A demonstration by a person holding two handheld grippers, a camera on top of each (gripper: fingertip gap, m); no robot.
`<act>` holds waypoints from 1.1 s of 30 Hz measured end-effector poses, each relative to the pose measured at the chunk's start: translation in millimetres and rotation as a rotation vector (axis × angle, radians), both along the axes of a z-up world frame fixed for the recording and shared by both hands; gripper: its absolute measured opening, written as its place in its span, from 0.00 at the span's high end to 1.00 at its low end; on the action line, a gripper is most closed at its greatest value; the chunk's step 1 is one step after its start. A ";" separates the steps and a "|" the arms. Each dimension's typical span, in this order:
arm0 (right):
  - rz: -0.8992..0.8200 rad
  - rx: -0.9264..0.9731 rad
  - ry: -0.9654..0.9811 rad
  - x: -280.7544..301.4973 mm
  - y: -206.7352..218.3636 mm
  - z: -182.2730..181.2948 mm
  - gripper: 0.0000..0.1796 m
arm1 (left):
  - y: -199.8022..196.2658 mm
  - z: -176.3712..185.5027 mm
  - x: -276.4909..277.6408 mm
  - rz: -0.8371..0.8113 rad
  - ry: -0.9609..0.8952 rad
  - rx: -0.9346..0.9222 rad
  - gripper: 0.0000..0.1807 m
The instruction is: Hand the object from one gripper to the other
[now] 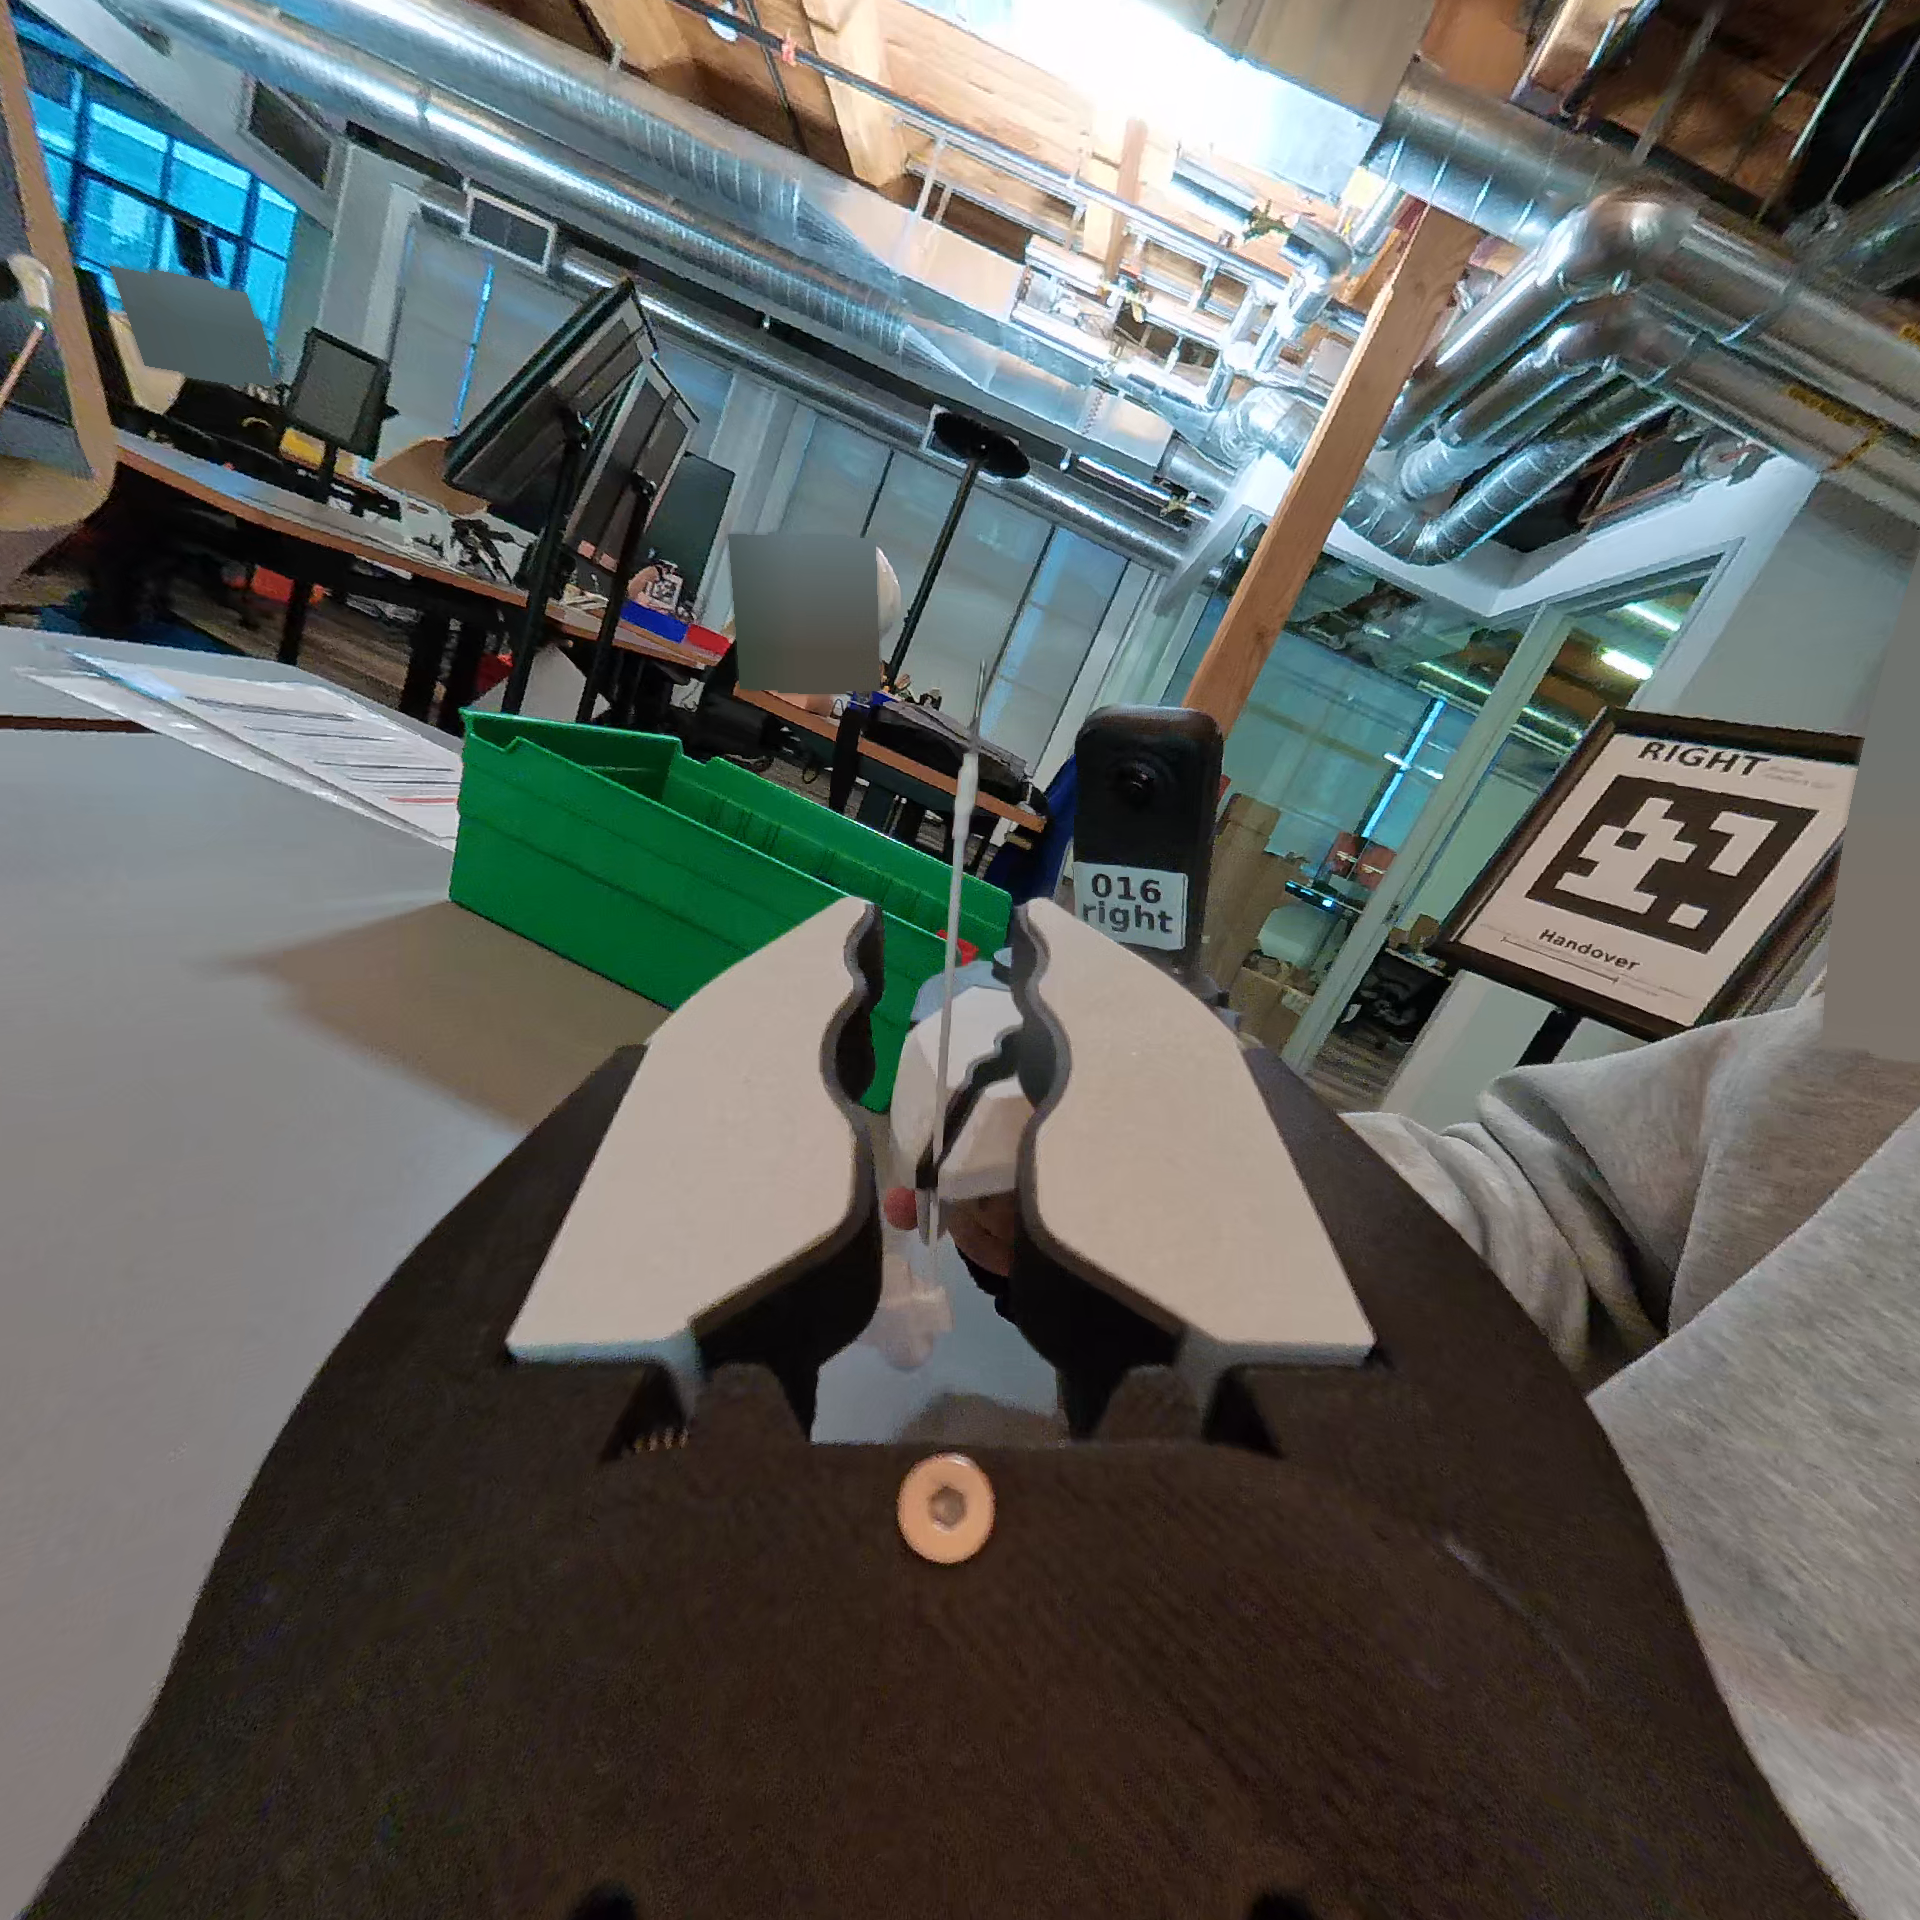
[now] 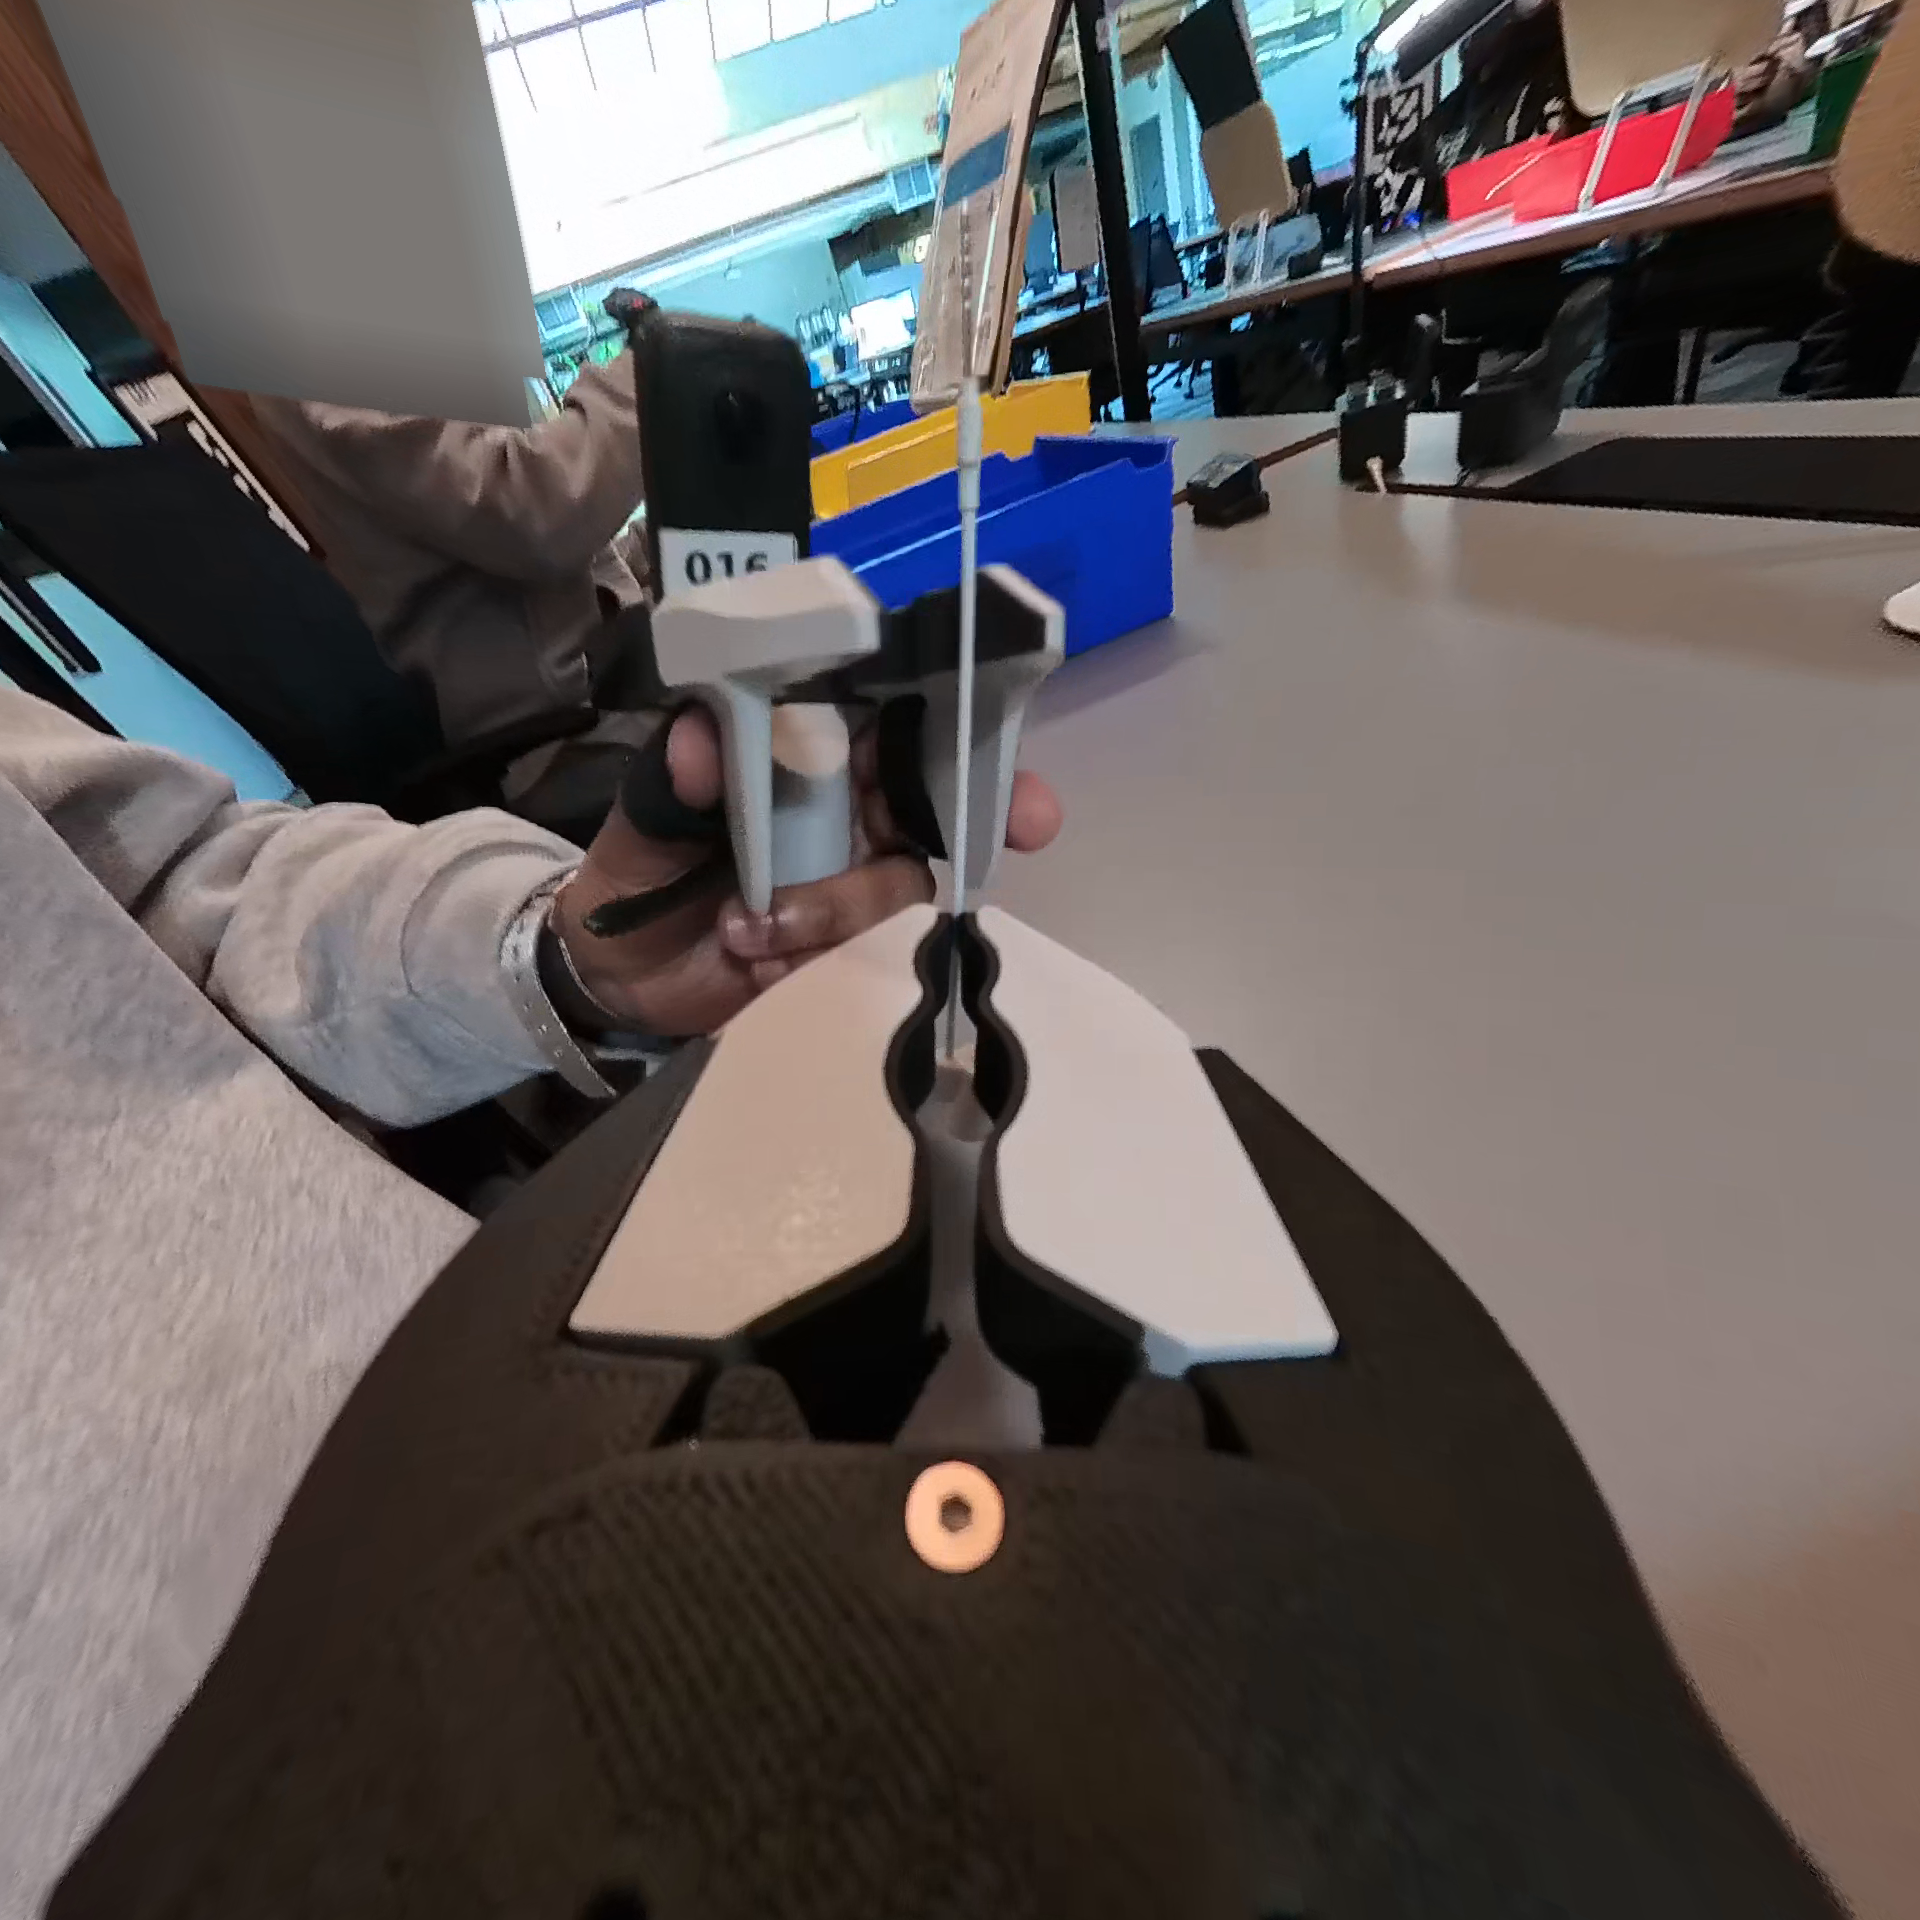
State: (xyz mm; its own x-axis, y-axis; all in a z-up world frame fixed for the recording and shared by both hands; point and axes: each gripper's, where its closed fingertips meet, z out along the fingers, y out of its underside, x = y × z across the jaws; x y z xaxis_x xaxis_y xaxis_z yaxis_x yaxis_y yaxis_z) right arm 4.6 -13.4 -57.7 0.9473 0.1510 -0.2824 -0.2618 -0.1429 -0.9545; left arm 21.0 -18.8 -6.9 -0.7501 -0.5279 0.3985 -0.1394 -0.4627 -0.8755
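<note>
A thin white rod stands upright between the two grippers. My right gripper is shut on its lower end, and the shaft rises out of the closed fingertips. My left gripper is open, and the rod passes through the gap between its fingers without touching either. In the right wrist view the left gripper faces mine with its fingers spread, and the rod runs close to its right finger. In the left wrist view the right gripper shows low between my fingers.
A grey table lies under both grippers. A green bin and a paper sheet sit on it beyond the left gripper. A blue bin, a yellow bin and small black devices sit beyond the right one. A framed marker sign stands at the right. One gripper's finger ends stand about 5 cm off the other's.
</note>
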 end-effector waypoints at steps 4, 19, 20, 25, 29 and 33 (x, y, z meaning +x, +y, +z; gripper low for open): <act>0.016 -0.036 -0.040 -6.8 3.0 -6.5 0.99 | 6.8 9.1 -0.2 0.030 -0.016 -0.004 0.90; 0.024 0.025 0.001 -4.1 1.9 -3.0 0.90 | 5.1 17.3 -6.8 0.025 -0.068 0.051 0.98; 0.013 0.051 -0.005 -1.0 0.5 0.6 0.88 | 6.3 18.6 -7.2 0.019 -0.067 0.041 0.98; -0.024 0.178 -0.003 19.2 -12.4 18.4 0.84 | 11.4 25.8 -9.6 -0.019 -0.063 -0.020 0.98; 0.021 0.189 0.046 21.0 -12.3 16.4 0.71 | 8.1 34.7 -18.7 -0.103 -0.098 -0.066 0.99; 0.291 0.148 0.231 -9.4 -14.6 11.6 0.70 | -2.5 51.0 -43.2 -0.335 -0.148 -0.163 0.98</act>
